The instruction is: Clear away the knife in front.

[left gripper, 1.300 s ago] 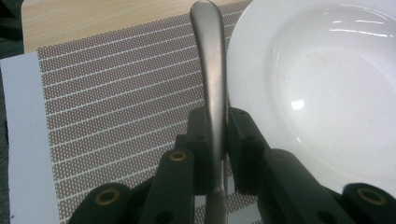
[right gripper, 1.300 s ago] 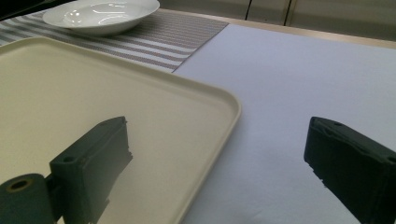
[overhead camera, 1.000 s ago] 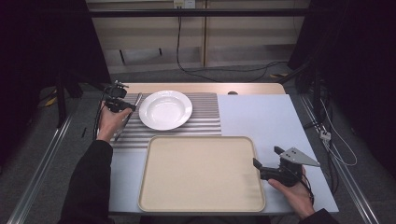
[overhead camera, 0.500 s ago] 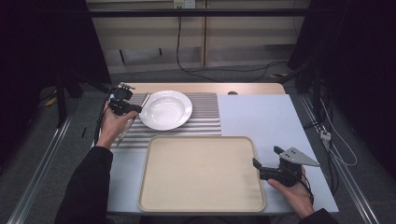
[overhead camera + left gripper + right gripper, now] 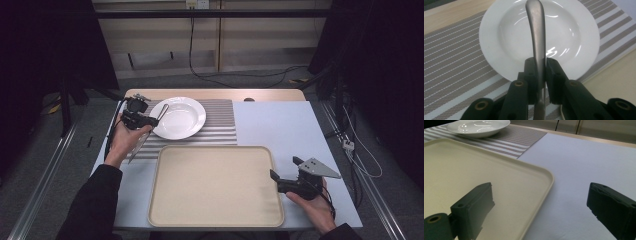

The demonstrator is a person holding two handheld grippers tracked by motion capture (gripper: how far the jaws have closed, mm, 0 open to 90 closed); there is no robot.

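Two tongs are in play. A knife is clenched mid-length by the left tongs, its handle end carried out over the rim of the plate — seen from the left gripper view, the steel is pinched flat between the jaws, a hold that looks chosen to keep it from twisting. Its other end is seen trailing down past the hand toward the mat. The plate sits on the striped mat at the far side of the tabletop; the tray lies bare nearer the person, probably the place where things are meant to go. The right tongs are rested at the tray's right edge, jaws spread wide and holding nothing — apparently kept in waiting.

Against a second ago, the left tongs have been brought in from the mat's far left corner toward the plate, and the knife has been lifted with them. The right tongs are unchanged.
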